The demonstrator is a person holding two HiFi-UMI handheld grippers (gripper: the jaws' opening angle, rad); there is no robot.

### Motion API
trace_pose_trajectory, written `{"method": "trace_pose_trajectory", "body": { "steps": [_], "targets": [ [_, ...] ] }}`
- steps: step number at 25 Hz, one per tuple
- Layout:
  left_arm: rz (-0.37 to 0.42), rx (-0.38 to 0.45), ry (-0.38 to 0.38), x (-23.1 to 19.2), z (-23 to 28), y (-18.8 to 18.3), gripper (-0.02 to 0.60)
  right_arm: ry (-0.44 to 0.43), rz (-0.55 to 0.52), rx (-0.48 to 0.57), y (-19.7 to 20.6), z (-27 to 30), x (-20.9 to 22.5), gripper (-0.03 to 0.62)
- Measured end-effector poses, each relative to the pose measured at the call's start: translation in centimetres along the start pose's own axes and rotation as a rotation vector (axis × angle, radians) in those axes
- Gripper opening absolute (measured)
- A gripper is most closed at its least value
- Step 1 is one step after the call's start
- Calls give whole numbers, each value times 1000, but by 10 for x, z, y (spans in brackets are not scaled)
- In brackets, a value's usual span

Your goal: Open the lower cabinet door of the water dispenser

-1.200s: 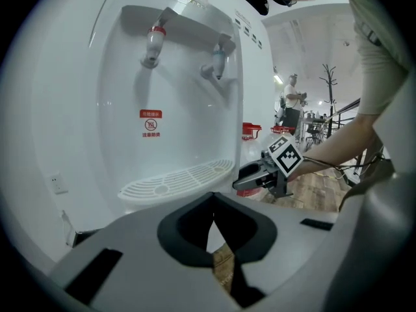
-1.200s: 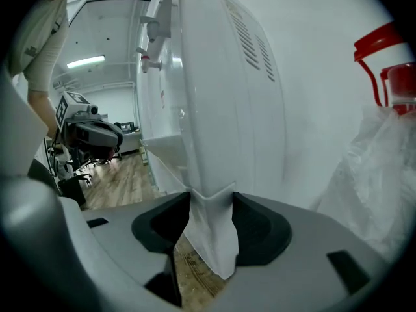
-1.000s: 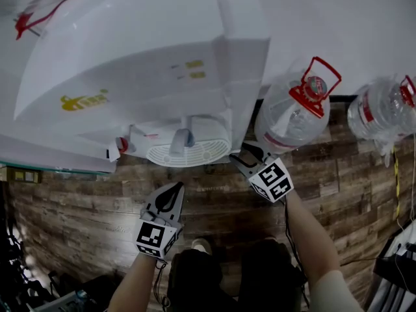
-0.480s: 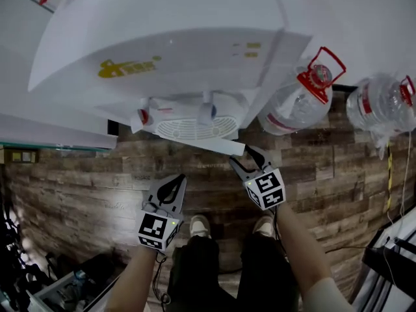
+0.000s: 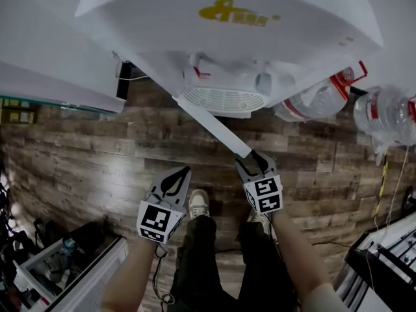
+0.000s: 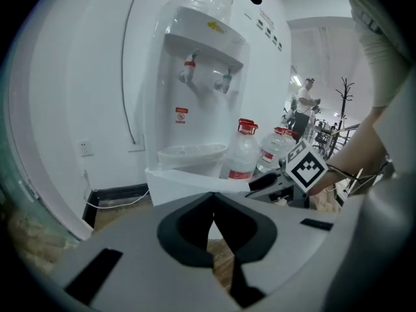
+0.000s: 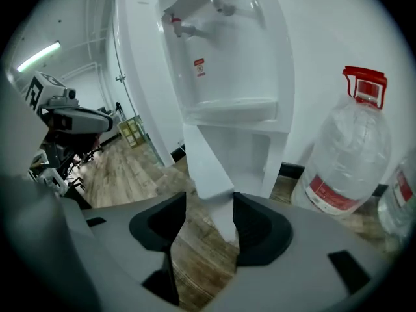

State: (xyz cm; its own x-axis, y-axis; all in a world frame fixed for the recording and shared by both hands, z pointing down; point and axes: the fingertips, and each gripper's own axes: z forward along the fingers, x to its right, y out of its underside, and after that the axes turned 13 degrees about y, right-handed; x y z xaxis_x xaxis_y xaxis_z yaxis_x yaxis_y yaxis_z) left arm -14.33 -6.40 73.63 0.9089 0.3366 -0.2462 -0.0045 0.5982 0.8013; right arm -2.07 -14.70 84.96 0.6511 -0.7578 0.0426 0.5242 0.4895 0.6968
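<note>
The cabinet door (image 7: pixel 205 161), swung out from the dispenser (image 7: pixel 227 64), stood edge-first between the released right tongs (image 7: pixel 210 200) (left tongs (image 6: pixel 213 199) clenched, empty).

Water dispenser (image 5: pixel 227 38): white floor-standing unit, upright against the far wall, yellow logo on top panel. Two taps in the recess, red on left, blue on right, w/ round slotted drip tray (image 5: pixel 224 99) below. Lower cabinet door (image 5: pixel 211 125): plain white panel, swung open approx. edge-on toward the near side, hinged on the left of the cabinet opening. White compartment (image 7: pixel 253 155) behind it is exposed. Door's free near edge sits between the jaws of right gripper (image 5: pixel 253 156), which stand apart.
</note>
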Motion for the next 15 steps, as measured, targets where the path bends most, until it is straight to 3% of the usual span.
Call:
{"method": "trace_pose_trajectory", "body": {
  "steps": [7, 15],
  "targets": [
    [-88, 12, -47, -11, -31, 31, 6, -117, -1, -89, 22, -17, -55, 181],
    [-158, -7, -101, -29, -67, 61, 6, -211, 13, -159, 31, -23, -125, 199]
  ]
}}
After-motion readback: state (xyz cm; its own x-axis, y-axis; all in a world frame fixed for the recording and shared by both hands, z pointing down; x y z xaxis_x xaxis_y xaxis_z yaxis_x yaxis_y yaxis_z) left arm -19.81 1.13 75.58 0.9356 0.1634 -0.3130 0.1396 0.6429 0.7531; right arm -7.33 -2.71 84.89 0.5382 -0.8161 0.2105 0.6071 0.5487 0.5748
